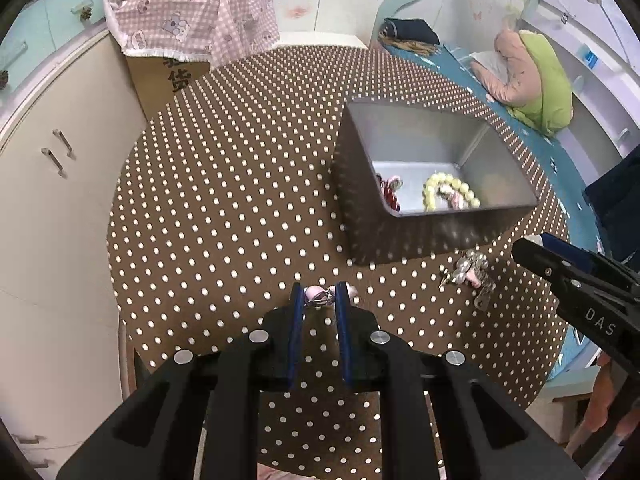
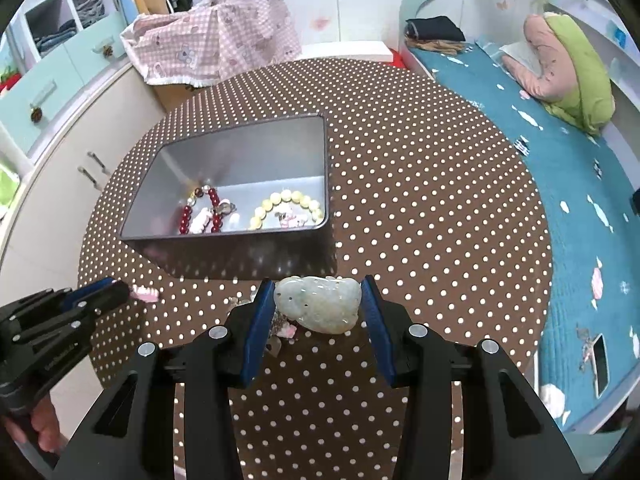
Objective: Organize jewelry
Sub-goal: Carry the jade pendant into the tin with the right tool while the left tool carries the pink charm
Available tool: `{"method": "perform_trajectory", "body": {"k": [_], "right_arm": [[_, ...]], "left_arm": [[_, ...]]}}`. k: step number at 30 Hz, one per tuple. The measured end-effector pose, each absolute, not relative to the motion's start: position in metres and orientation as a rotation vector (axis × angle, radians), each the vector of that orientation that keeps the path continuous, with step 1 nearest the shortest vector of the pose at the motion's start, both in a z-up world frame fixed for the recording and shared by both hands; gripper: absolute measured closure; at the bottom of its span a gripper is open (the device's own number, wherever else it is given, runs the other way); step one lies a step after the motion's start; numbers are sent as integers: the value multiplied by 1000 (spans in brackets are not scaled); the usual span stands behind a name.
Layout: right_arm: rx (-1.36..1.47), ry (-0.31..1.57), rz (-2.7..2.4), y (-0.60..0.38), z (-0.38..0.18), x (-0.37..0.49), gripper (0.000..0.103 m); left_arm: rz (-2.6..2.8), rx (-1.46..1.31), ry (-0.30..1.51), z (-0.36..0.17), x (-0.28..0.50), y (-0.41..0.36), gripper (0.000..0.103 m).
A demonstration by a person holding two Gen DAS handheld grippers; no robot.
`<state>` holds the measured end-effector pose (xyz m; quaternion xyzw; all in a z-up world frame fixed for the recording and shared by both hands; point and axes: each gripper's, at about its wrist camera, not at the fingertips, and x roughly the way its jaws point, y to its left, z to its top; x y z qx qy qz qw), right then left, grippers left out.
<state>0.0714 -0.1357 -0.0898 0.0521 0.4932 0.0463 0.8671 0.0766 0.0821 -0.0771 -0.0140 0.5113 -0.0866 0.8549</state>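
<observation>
Both grippers are working over a dotted brown table (image 2: 420, 200), each already carrying 1 piece. The left gripper (image 1: 320, 300) is pinching a small pink-and-silver trinket (image 1: 318, 295) between nearly closed jaws; the piece is sitting right at the fingertips, a pink bead poking out past the right pad. Judging by its size it is handling light, and the linked metal part looks loose, so anything hanging below the pads would probably be swinging; a grip on the firm beaded body seems safer than on the links. The right gripper (image 2: 318, 304) is holding a pale green carved stone pendant (image 2: 320, 304) between jaws standing about half open, pads pressing on its left and right ends. That stone looks hard, polished and fairly dense for its size, so I am judging it slippery and chip-prone if dropped; the broad flanks now under the pads look like the best hold. Ahead of both sets of jaws the grey metal box (image 2: 224, 248) is standing open, with a red bead bracelet (image 2: 212, 210) and a yellow bead bracelet (image 2: 288, 204) lying inside. 1 more beaded cluster (image 1: 472, 272) is lying on the table right of the left jaws, just below the box.
</observation>
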Motion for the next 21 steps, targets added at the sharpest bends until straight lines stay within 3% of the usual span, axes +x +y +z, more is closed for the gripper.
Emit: {"method": "perform_trajectory", "body": {"k": [21], "right_arm": [[111,929,126,-147,-43,93,59]], "left_arm": [[-160,-11,913,-16,97,72,89]]}}
